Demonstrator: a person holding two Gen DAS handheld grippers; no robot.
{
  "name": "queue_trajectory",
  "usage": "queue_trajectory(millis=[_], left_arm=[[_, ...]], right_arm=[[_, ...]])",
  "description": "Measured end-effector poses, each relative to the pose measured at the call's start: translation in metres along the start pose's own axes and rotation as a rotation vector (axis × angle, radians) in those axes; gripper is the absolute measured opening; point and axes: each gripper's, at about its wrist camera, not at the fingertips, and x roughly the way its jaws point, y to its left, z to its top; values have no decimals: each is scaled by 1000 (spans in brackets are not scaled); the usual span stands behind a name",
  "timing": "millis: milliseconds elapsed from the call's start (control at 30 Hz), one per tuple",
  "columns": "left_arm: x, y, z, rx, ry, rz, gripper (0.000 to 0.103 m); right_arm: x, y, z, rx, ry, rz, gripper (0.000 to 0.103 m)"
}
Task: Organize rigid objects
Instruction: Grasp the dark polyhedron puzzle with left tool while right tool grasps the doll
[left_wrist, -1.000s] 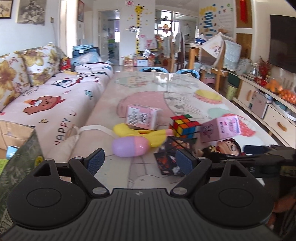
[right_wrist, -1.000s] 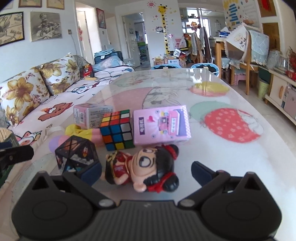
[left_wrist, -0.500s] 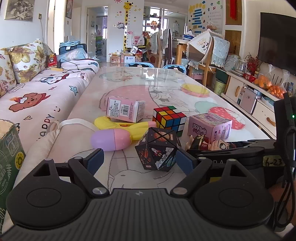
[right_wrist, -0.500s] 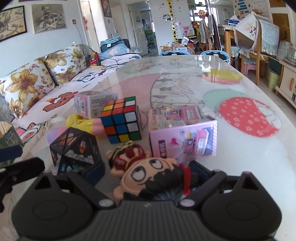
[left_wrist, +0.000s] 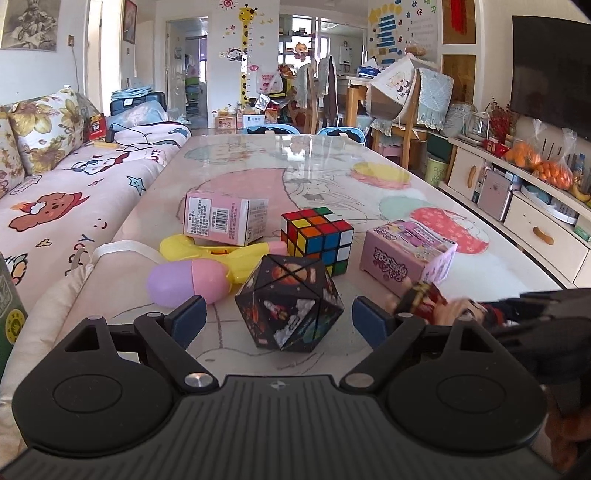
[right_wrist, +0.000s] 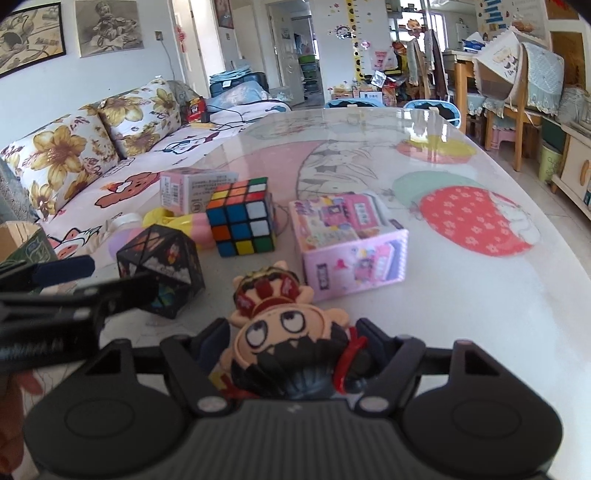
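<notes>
Right wrist view: we have the right hand-held gripper (right_wrist: 291, 354), jaws just closing, clamped on the doll (right_wrist: 291, 339) to move it, while the left hand-held gripper (left_wrist: 279, 319) gapes around the black polyhedron (left_wrist: 290, 302) on the desk (right_wrist: 461, 295).

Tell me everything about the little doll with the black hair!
The doll is a small cartoon figure that looks like hard plastic or rubber: peach face, big upturned eyes, black hair with red ties, red and gold clothes. It lies tilted between the fingers of the right gripper, whose jaws have just been closing and now seem to press its head. It is low over the glossy table, just in front of the pink box. Whether it touches the table is hidden.
</notes>
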Motion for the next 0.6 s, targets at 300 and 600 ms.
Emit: queue_trajectory(millis=[300,600], left_arm=[[34,-19,8,4,31,29,102],[39,-23,10,12,63,101,95]], right_arm=[[3,3,0,-44,18,-21,85],[11,-1,5,-38,15,-55,87]])
